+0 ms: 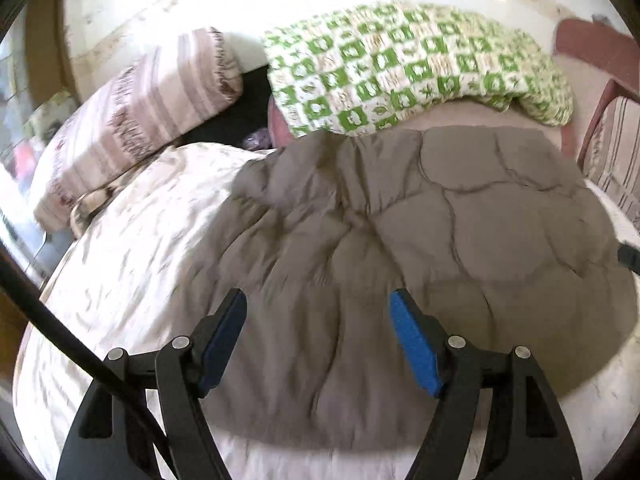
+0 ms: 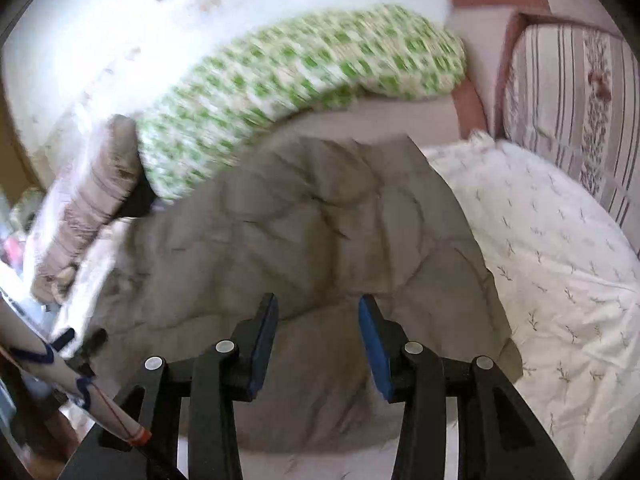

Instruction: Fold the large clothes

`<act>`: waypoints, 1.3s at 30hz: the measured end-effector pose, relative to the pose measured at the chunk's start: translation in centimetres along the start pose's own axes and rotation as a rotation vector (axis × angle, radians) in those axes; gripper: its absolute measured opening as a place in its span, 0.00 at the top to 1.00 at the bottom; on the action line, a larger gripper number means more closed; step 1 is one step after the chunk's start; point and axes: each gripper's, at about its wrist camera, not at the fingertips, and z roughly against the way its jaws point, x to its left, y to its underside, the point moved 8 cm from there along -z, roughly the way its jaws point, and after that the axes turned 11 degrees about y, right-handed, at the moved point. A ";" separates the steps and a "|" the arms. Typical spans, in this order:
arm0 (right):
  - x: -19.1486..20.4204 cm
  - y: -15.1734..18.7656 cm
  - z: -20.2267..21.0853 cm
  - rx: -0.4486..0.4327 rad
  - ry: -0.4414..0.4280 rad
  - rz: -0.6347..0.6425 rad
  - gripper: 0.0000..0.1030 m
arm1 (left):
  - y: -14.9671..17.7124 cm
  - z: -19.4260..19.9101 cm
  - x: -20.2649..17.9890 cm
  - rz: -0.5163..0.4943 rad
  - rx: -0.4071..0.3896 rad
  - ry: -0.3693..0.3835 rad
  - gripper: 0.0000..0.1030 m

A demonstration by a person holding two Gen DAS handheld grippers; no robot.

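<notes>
Grey-brown quilted fabric, a large padded garment point(image 1: 420, 240), lies spread across a bed point(image 1: 132, 240) covered by a white sheet with a small sprig print. Stitched seams divide the garment into puffed panels, and its surface is creased and bunched toward the middle.

Seen from the left wrist camera, the left tool point(image 1: 318, 312) hangs above the near part of the garment with its two blue-padded fingers point(image 1: 412, 344) spread wide and nothing between them. A black cable point(image 1: 60, 332) crosses the lower left corner of that view.

From the right wrist camera, the right tool point(image 2: 318, 316) sits over the same garment point(image 2: 320, 240) near its lower edge, its blue pads apart at a moderate gap and gripping nothing. White sheet point(image 2: 560, 280) shows bare to the right of the garment's straight side edge.

Beyond the garment, a green-and-white checked blanket point(image 1: 400, 68) is heaped along the far side of the bed, against a pale wall. To its left a striped pinkish-brown pillow point(image 1: 132, 120) rests tilted at the bed's corner. At the right, a reddish-brown chair frame point(image 2: 508, 60) holds a striped cushion point(image 2: 568, 100) just beside the bed.

Much of the right wrist view is smeared by motion blur, so fine detail on the blanket and pillow cannot be made out there.
</notes>
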 end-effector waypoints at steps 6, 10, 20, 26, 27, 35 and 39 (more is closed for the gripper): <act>4.6 2.9 2.5 -0.024 -0.072 0.041 0.55 | 1.9 2.3 0.2 0.007 -0.024 -0.030 0.28; 6.1 3.7 0.8 -0.056 -0.066 0.114 0.55 | 2.4 0.8 1.4 0.012 -0.028 -0.063 0.28; 8.3 7.0 -9.5 0.112 -0.022 0.227 0.54 | 3.7 -5.0 2.3 0.015 0.080 -0.080 0.24; 7.5 5.6 -8.3 0.095 -0.093 0.153 0.58 | 2.3 -4.6 2.4 0.026 0.023 -0.066 0.25; 7.1 5.0 -7.6 0.085 -0.113 0.124 0.60 | 2.0 -4.3 2.7 0.038 0.009 -0.059 0.25; -5.0 0.2 -5.5 -0.005 0.119 -0.085 0.71 | 0.7 -2.2 9.1 0.206 -0.041 -0.156 0.25; -8.2 2.0 -8.2 0.109 0.142 -0.145 0.84 | 2.3 -4.9 10.8 0.267 0.066 -0.155 0.24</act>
